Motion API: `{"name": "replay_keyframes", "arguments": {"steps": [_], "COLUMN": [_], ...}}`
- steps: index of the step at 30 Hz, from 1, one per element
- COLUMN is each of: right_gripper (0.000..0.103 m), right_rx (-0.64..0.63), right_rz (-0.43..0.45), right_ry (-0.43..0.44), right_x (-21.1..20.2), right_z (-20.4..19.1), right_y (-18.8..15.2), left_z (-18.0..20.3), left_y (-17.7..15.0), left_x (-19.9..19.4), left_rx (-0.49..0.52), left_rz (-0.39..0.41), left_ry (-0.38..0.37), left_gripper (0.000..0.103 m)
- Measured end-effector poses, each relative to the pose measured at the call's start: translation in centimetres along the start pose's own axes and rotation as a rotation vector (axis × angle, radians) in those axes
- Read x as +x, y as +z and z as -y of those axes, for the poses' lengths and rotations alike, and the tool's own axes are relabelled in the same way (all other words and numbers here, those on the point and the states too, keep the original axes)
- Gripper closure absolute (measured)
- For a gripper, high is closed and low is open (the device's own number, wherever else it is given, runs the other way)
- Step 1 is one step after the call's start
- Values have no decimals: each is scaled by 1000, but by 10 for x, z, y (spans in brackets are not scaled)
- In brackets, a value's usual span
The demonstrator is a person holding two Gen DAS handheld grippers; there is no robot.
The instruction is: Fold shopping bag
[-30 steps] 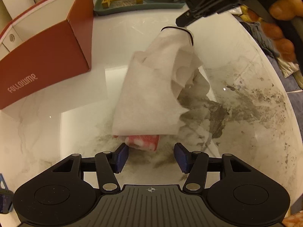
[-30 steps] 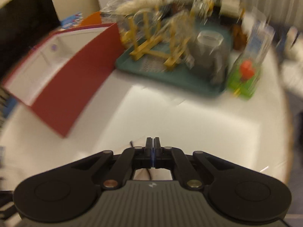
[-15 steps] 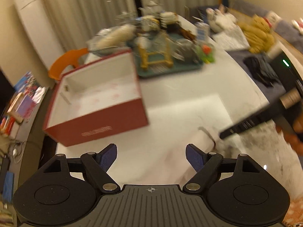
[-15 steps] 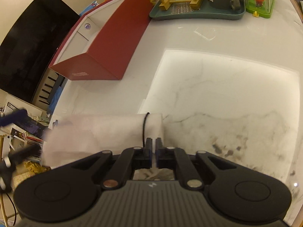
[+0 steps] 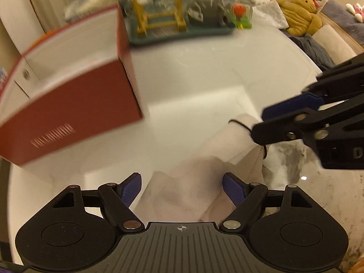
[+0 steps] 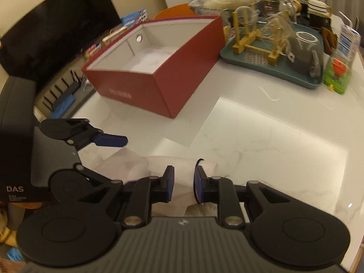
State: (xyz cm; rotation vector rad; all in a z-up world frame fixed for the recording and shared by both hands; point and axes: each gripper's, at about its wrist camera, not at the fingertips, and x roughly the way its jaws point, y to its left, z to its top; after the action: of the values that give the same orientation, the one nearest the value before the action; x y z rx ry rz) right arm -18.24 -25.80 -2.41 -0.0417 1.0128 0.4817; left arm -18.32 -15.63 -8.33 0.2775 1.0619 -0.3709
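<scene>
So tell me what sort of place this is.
Probably a home living or dining room: a white marble-look table with a teal drying tray of glassware, a yellow cat plush toy on a sofa, and a dark television screen.

table (image 6: 261,141): glossy white marble-look stone, grey veins | shopping bag (image 5: 200,182): thin matt white nonwoven cloth, creased | box (image 6: 173,86) beyond bag: matt red card, white inside | tray (image 6: 284,72) behind box: smooth teal plastic | rack (image 6: 250,43) on tray: pale wood | left claw (image 5: 182,190), right claw (image 6: 183,183): matt black plastic, blue ribbed pads
</scene>
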Motion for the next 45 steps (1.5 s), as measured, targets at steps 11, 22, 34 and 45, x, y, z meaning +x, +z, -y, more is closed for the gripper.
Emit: {"name": "replay_keyframes", "arguments": {"steps": [11,22,34,45], "right_gripper": [102,103,41,38], "right_rx": [-120,-41,181,389], "right_rz": [-74,20,219,104], "right_ry": [-170,-432,-225,43], "right_x": [34,34,-36,-43], "right_z": [-1,63,92,44], "right_y": [0,21,33,-37], "left_z": [-1,5,15,-24], "left_y": [2,16,23,-43], "left_x": [31,47,-21,-100], "left_rx": [-41,-64,-66,-202], "left_rz": [-31,-32,82,89], "left_ry": [-9,8,7,96], "left_gripper": [22,22,22,21]}}
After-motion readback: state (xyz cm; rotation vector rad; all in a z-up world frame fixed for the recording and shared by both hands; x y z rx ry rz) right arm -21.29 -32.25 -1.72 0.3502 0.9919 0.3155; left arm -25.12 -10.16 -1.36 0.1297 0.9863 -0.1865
